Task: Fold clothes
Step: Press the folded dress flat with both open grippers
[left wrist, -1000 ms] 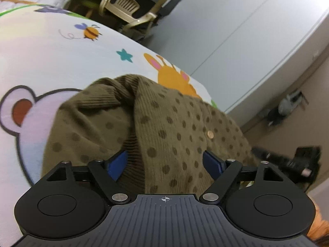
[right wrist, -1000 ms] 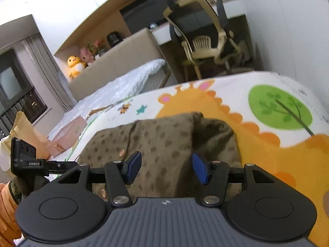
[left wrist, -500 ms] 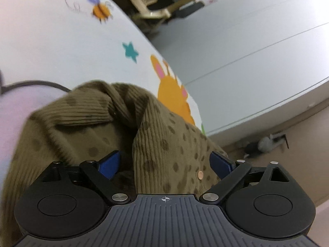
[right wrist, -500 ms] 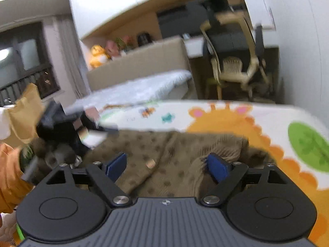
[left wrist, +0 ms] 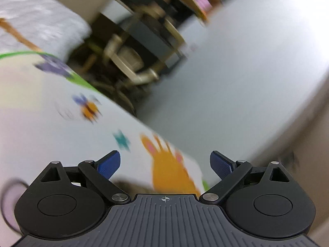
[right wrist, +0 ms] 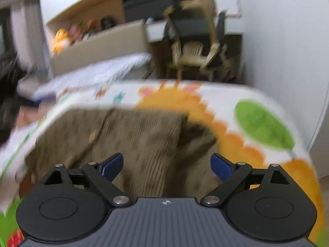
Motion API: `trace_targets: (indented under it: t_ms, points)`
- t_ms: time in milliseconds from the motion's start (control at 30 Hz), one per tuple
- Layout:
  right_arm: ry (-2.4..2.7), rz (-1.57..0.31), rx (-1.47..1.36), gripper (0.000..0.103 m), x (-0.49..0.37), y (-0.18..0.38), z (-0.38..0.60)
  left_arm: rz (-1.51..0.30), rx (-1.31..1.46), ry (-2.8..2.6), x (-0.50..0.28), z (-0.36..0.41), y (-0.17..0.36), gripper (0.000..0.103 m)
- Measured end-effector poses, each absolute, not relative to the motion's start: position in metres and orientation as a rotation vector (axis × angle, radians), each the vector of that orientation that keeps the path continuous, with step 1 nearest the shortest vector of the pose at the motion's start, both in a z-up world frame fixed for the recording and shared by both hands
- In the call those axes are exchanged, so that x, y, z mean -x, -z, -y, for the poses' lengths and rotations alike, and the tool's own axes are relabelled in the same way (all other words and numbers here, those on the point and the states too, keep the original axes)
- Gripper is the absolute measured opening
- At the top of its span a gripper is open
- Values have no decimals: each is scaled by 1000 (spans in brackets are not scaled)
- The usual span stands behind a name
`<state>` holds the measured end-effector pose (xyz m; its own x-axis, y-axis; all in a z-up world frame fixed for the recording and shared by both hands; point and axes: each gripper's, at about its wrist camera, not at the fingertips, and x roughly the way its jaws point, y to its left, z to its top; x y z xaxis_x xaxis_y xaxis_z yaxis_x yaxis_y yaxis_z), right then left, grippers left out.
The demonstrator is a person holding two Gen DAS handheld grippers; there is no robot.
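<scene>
Left gripper (left wrist: 164, 164): black ribbed body, round discs at 4 and 8 o'clock
Right gripper (right wrist: 167, 164): blue pads, silver pivot screws

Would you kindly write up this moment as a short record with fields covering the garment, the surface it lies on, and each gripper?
garment: olive dotted corduroy garment, lying bunched on the sheet, partly folded
surface: cartoon-print sheet with a green tree and orange animal shapes
left gripper: jaws wide, nothing between them; only a sliver of the garment shows under its body
right gripper: jaws opening, garment lying beyond and below them, not pinched
background: beige plastic chair beyond the sheet
image quality: both views motion-blurred
</scene>
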<state>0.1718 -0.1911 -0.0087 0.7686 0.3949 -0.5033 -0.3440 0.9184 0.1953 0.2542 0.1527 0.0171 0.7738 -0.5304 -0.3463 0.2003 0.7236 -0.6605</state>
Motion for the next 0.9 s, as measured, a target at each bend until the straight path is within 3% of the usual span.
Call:
trace_targets:
  t_ms: [167,367,567,900]
  points:
    - [-467,-468,-265,103,-188,-20,185,-622,418,512,-237,-76,11,101]
    - [-516,-575,-272,103,-217,8,145,-606,180,463,-218,-53,37,101]
    - [-319,-692,55,103,-214,50,117,-594,158,466,-208,-64,43,102]
    - [-295,-700,-14,103,-204,55,136,-575,162,462,-210,-65,45,102]
